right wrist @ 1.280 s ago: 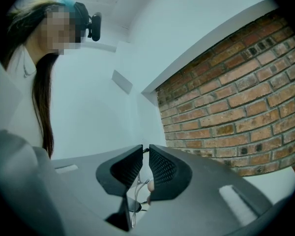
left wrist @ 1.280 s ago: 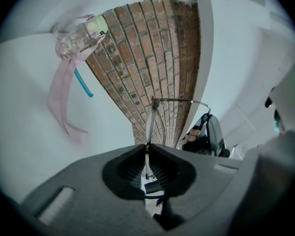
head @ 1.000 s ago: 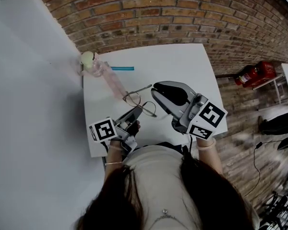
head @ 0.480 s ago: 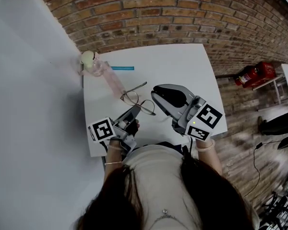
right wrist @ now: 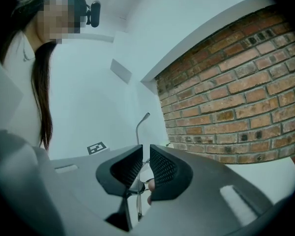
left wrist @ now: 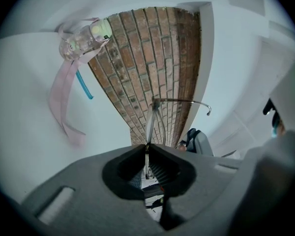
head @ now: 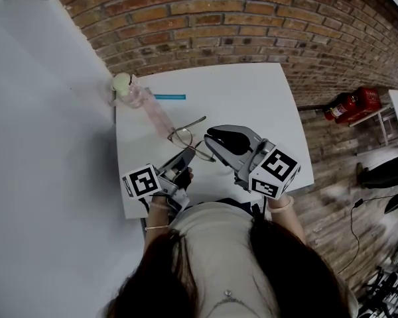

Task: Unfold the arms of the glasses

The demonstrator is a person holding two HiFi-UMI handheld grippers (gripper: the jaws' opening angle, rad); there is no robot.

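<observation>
Swinging out the glasses arm against a steady frame

Your left gripper (head: 187, 154) is clenched on the rim of the glasses (head: 182, 136), held just above the table (head: 252, 98). Your right gripper (head: 209, 138) has its jaws narrowly parted at an arm. Pinch lightly near the hinge, then sweep outward slowly without twisting the frame.
</observation>
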